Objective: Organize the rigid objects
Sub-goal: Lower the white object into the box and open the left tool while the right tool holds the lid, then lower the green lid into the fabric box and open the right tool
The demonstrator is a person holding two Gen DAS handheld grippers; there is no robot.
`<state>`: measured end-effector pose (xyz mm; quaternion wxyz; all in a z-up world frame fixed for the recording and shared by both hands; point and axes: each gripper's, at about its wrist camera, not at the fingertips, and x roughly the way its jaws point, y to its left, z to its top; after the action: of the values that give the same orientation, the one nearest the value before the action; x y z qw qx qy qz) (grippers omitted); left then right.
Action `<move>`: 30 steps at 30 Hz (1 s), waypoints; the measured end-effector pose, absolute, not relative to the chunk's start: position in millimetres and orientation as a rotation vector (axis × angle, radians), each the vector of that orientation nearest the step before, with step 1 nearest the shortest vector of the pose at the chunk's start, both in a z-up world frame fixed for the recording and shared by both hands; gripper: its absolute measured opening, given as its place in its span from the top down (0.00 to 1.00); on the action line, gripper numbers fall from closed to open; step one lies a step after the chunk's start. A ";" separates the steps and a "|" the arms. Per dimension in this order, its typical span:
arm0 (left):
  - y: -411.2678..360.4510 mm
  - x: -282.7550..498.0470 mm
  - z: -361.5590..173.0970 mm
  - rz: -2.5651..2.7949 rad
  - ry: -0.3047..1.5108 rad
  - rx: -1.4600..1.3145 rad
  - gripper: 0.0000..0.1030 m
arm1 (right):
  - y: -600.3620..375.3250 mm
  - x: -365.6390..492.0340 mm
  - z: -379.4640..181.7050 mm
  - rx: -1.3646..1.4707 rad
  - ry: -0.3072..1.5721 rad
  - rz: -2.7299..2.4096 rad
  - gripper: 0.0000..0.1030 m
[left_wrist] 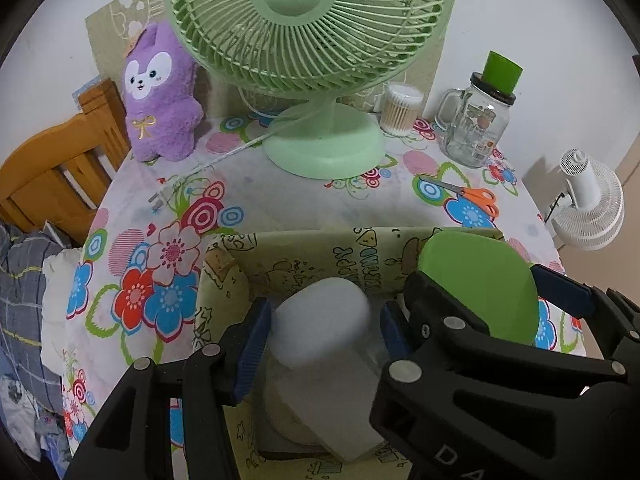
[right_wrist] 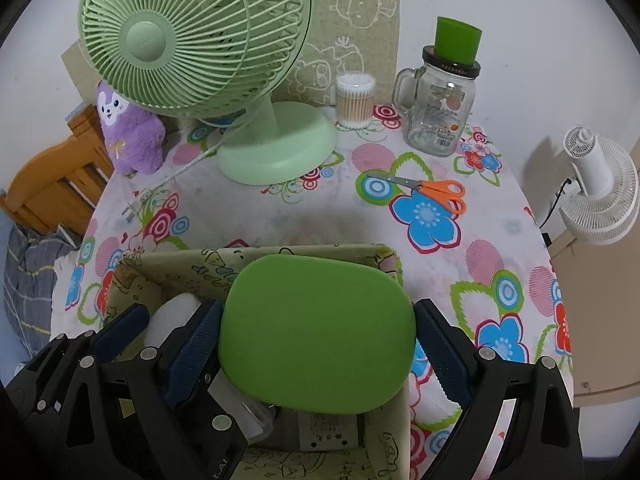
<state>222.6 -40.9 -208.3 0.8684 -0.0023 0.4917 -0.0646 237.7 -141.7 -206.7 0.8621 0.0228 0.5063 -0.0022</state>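
Both tools work above one fabric box (right_wrist: 168,268): the left tool (left_wrist: 324,320) is clamped on a white block (left_wrist: 320,320), the right tool (right_wrist: 318,340) on a green case (right_wrist: 316,332). Crowded together, they could collide, knocking either item loose.

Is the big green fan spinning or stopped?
Stopped, it seems. The green fan shows sharp blades behind its grille, and its plug lies loose on the tablecloth.

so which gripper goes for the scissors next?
Right, probably. The scissors lie on the right side of the table, nearer the right gripper. But it is shut on the green lid over the box, so that goes first. The left gripper holds the white block.
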 end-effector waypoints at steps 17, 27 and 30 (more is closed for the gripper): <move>-32.3 202.1 -194.3 -0.110 1.019 0.131 0.21 | -125.6 220.0 -199.6 0.057 1.064 0.053 0.07; -30.5 193.7 -211.9 -0.092 1.074 0.192 0.21 | -121.5 217.0 -227.1 0.079 1.138 0.084 0.07; -32.3 190.2 -214.4 -0.085 1.075 0.206 0.21 | -120.6 214.1 -229.8 0.075 1.142 0.082 0.06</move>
<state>190.2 -32.3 -214.4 0.8531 0.0978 0.5109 -0.0403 214.1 -120.6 -229.8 0.8398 0.0357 0.5403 0.0389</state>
